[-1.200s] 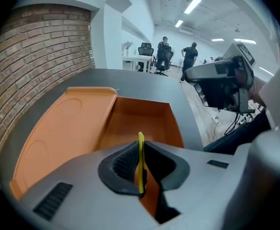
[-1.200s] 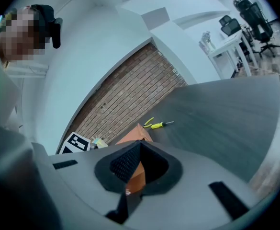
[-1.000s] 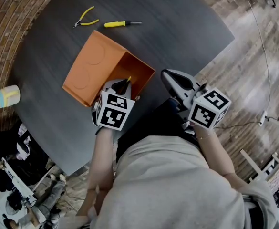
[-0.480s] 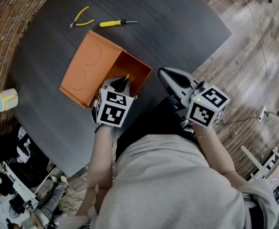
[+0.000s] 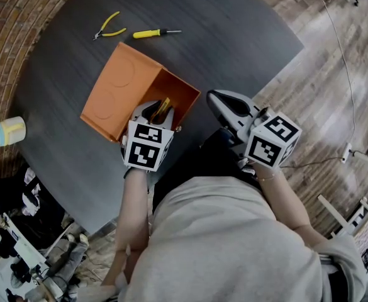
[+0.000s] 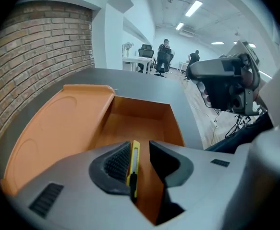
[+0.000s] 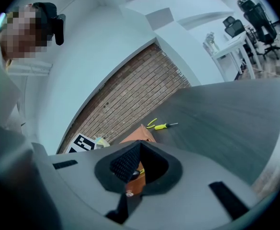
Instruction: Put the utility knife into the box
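An orange box (image 5: 117, 87) lies open on the dark round table (image 5: 234, 36), its lid flat to the left. My left gripper (image 5: 155, 110) hangs over the box's near end. The yellow utility knife (image 5: 163, 107) stands between its jaws. In the left gripper view the knife (image 6: 134, 163) leans on the left pad, and the box floor (image 6: 140, 123) shows through a gap to the right jaw. So my left gripper (image 6: 140, 159) is open. My right gripper (image 5: 220, 99) is shut and holds nothing, just right of the box. Its tips (image 7: 139, 145) meet.
Yellow pliers (image 5: 108, 27) and a yellow screwdriver (image 5: 152, 34) lie beyond the box. A pale yellow-and-blue roll (image 5: 7, 131) sits near the table's left edge. The table's right edge drops to a wooden floor (image 5: 334, 74). Brick wall lies to the left.
The left jaws have parted a little; the knife, earlier pinched with its tip poking up, now leans loose between them. The right gripper has barely moved.
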